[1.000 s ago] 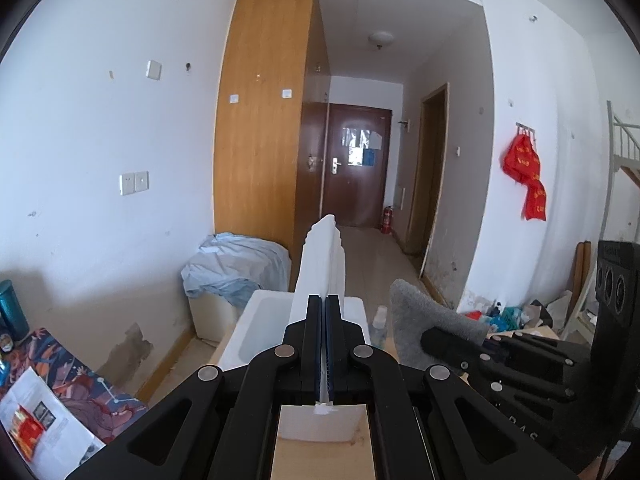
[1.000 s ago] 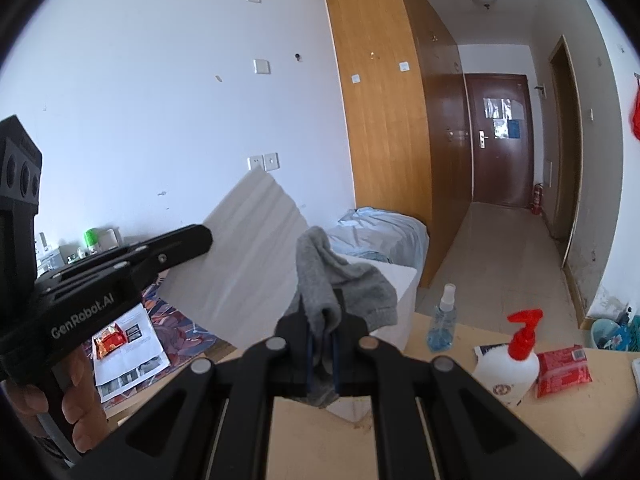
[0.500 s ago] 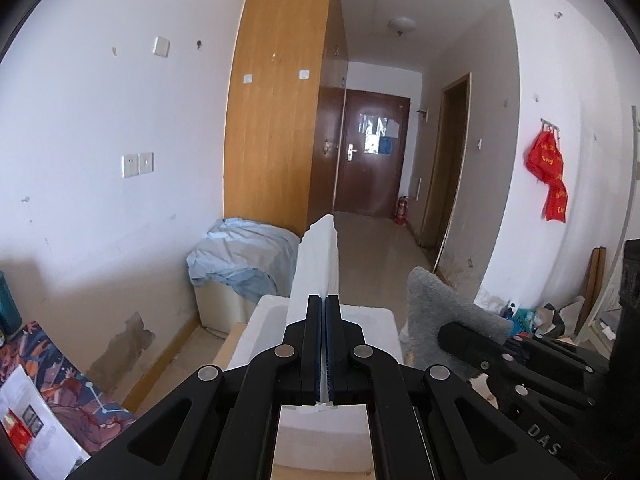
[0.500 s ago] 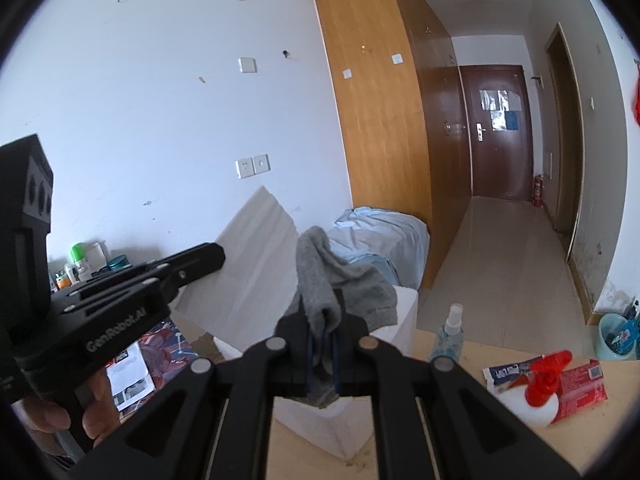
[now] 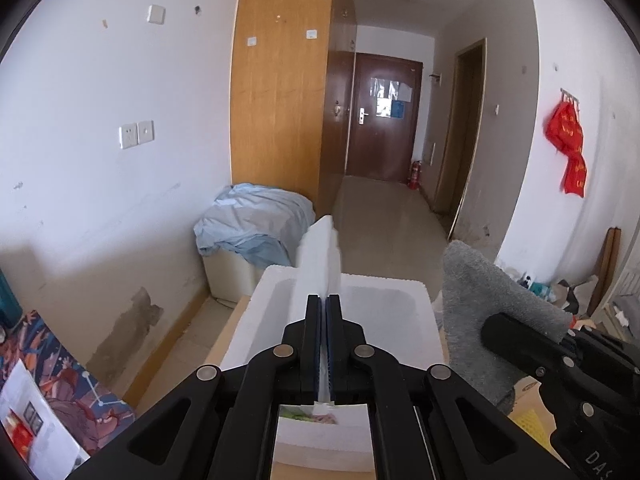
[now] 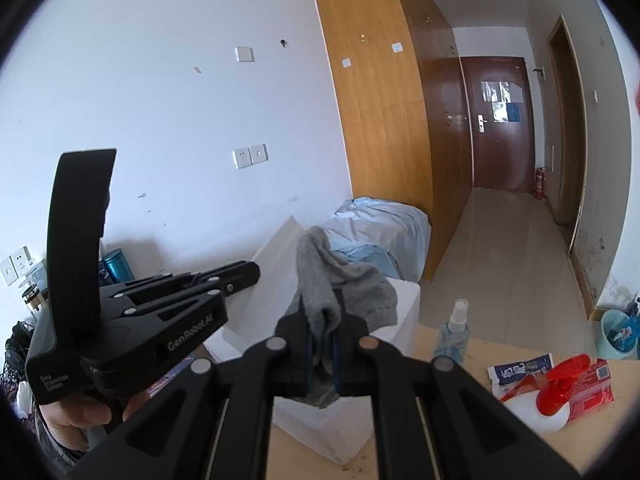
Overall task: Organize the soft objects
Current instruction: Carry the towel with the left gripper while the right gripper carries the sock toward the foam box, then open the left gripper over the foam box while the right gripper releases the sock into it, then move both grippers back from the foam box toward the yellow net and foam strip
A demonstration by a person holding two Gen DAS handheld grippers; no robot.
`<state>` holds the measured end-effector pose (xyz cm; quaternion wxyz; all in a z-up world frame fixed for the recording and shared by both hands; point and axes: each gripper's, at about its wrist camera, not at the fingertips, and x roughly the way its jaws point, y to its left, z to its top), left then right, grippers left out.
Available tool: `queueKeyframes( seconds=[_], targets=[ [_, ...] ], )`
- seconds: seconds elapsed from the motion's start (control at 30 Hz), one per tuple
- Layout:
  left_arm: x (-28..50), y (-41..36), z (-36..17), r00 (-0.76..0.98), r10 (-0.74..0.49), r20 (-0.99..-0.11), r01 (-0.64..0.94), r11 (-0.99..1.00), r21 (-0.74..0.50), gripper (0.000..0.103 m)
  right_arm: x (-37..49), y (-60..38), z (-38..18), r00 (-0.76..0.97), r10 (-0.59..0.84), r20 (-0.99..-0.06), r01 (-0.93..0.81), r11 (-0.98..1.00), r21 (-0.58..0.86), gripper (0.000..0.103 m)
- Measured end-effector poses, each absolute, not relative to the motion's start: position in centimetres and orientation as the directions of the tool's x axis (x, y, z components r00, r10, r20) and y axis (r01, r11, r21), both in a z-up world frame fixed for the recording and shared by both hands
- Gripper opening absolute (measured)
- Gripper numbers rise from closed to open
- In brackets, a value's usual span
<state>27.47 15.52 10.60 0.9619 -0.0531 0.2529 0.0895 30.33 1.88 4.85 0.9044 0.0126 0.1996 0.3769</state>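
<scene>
My left gripper grips a white foam lid edge-on, and its jaws are opening with the lid still pressed between the pads. The lid stands tilted over the open white foam box. In the right wrist view the left gripper reaches in from the left, a hand around its grip, with the lid behind it. My right gripper is shut on a grey sock that hangs in front of the box. From the left wrist view the sock and right gripper sit just right of the box.
The box rests on a wooden table. Right of it are a clear spray bottle, a white pump bottle with a red top and a red packet. A pale blue sheet covers something beyond. A teal bin stands on the floor.
The left gripper has carried the lid forward and down, so it now stands lower over the box opening. The right gripper drifted slightly left with the sock, then held still.
</scene>
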Motion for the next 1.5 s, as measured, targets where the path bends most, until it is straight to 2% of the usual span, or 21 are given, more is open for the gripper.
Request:
queueKeyframes(
  seconds=[0.03,0.07,0.1,0.13,0.17,0.2,0.57,0.97,1.0,1.07,1.1,1.13,1.23,1.5],
  targets=[
    [27.4,15.5,10.5,0.852,0.154,-0.500,-0.204,0.978,-0.046,0.020,30.4,2.0,4.9,0.634,0.688,-0.352,-0.679,0.714,0.173,0.010],
    [27.2,15.5,10.4,0.850,0.160,-0.502,-0.208,0.977,-0.042,0.043,30.3,2.1,4.8,0.633,0.689,-0.353,-0.679,0.713,0.173,0.010],
    [27.0,15.6,10.3,0.852,0.161,-0.498,-0.211,0.976,-0.046,0.056,30.5,2.3,4.9,0.633,0.689,-0.354,-0.679,0.713,0.173,0.010],
    [26.8,15.8,10.3,0.856,0.166,-0.490,-0.219,0.974,-0.052,0.077,30.5,2.4,4.9,0.633,0.689,-0.353,-0.679,0.713,0.174,0.010],
    [26.3,16.0,10.4,0.866,0.173,-0.468,-0.227,0.972,-0.062,0.081,30.5,2.5,4.8,0.632,0.688,-0.356,-0.680,0.713,0.170,0.010],
    [25.9,16.1,10.5,0.877,0.182,-0.445,-0.234,0.970,-0.066,0.081,30.6,2.6,4.8,0.631,0.688,-0.357,-0.681,0.712,0.169,0.010],
    [24.3,17.5,11.3,0.876,0.246,-0.414,-0.295,0.954,-0.058,0.081,31.2,4.5,4.2,0.609,0.700,-0.372,-0.702,0.694,0.157,0.010],
    [23.9,18.5,11.1,0.874,0.250,-0.418,-0.309,0.948,-0.079,0.081,33.4,6.1,2.8,0.580,0.716,-0.389,-0.716,0.676,0.175,0.010],
    [23.9,18.6,11.1,0.873,0.253,-0.418,-0.312,0.947,-0.079,0.081,33.4,6.2,2.7,0.581,0.714,-0.391,-0.716,0.676,0.171,0.011],
    [23.9,18.6,11.1,0.872,0.251,-0.419,-0.311,0.947,-0.080,0.081,33.4,6.3,2.5,0.588,0.700,-0.406,-0.709,0.687,0.158,0.033],
    [23.9,18.6,11.1,0.872,0.250,-0.421,-0.311,0.947,-0.082,0.081,33.3,6.3,2.5,0.587,0.701,-0.405,-0.711,0.686,0.158,0.053],
    [23.9,18.6,11.1,0.871,0.250,-0.422,-0.311,0.947,-0.081,0.081,33.2,6.2,2.6,0.583,0.712,-0.392,-0.715,0.678,0.169,0.062],
    [23.8,18.7,11.1,0.873,0.250,-0.419,-0.313,0.946,-0.088,0.081,32.9,5.6,3.0,0.595,0.717,-0.362,-0.712,0.680,0.175,0.063],
    [23.2,19.2,11.5,0.877,0.250,-0.409,-0.318,0.942,-0.106,0.081,32.4,5.3,3.4,0.613,0.705,-0.357,-0.705,0.692,0.156,0.063]
  ],
)
